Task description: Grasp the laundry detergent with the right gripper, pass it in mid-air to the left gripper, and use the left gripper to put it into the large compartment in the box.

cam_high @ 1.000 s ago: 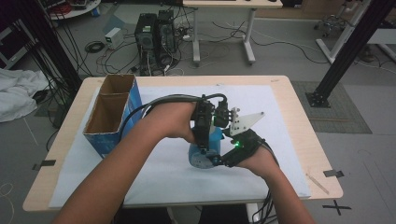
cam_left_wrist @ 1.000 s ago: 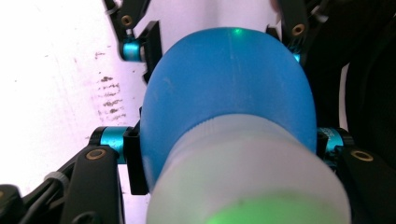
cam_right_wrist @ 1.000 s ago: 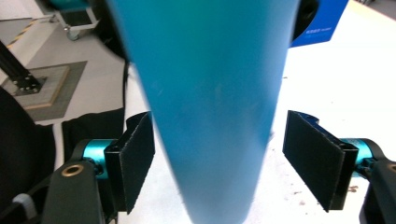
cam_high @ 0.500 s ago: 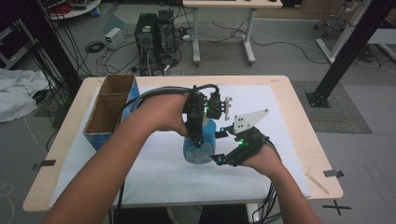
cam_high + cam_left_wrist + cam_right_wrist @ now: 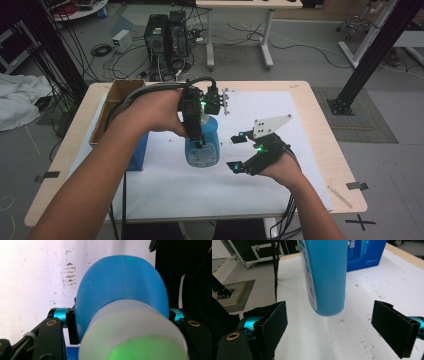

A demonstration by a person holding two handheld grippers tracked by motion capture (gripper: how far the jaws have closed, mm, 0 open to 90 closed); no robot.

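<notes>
Right gripper (image 5: 329, 322) has just spread its jaws off the blue bottle (image 5: 202, 145); left gripper (image 5: 196, 116) pinches its neck, now lifted above the white sheet (image 5: 280, 195), so the handover looks complete.

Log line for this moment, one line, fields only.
left gripper: shut on blue bottle, lifted | right gripper: open, jaws just opened, nothing between | blue box: on table

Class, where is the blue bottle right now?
In the high view, the blue bottle hangs mid-table in the left claw, right of the box, with the open right claw beside it.
</notes>
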